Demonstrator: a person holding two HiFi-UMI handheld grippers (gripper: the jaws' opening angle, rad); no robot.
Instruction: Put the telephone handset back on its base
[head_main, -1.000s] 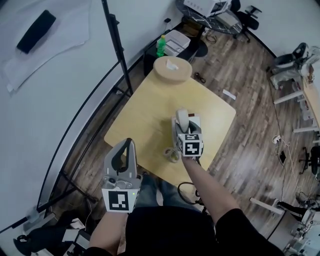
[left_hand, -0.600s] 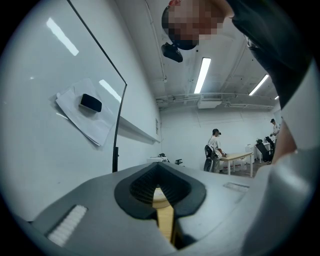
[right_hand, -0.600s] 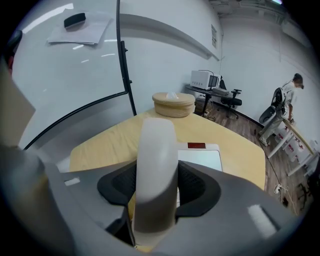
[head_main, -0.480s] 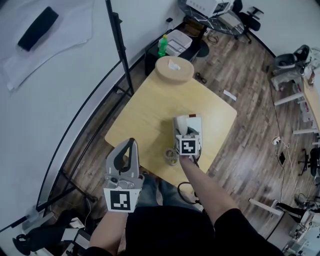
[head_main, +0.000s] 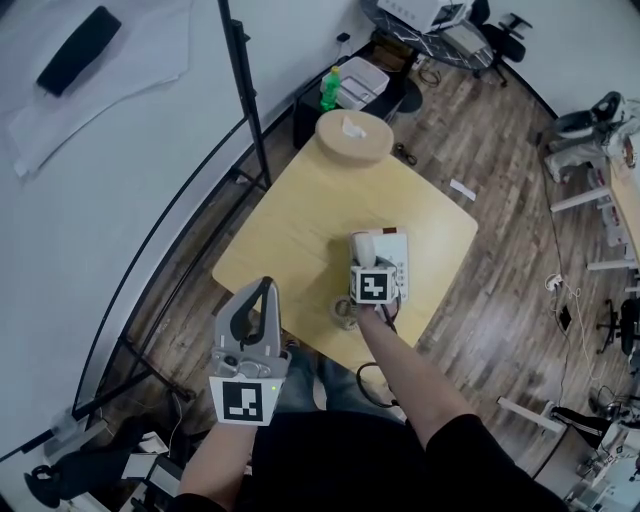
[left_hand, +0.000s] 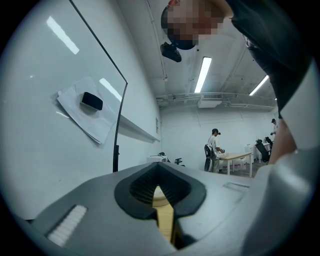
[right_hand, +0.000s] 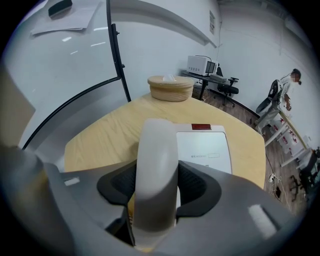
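My right gripper (right_hand: 157, 192) is shut on the pale grey telephone handset (right_hand: 157, 165), its black pads pressed against both sides of the grip. The handset (head_main: 364, 247) points away from me, along the left side of the white telephone base (right_hand: 205, 147). That base (head_main: 393, 258) lies on the right part of the light wooden table (head_main: 300, 225). Whether the handset rests in its cradle I cannot tell. The right gripper (head_main: 365, 266) tilts steeply down over it. My left gripper (head_main: 262, 288) hangs level off the table's near-left edge, shut and with nothing in it (left_hand: 162, 192).
A round wooden box (head_main: 354, 136) stands at the table's far corner. A small roll (head_main: 346, 312) lies near the front edge, just left of my right hand. A black pole (head_main: 245, 95) and a curved white wall run along the left. A green bottle (head_main: 325, 88) stands beyond the table.
My right gripper has come down with the handset, closer to the base and more steeply tilted. The left gripper has stayed where it was.
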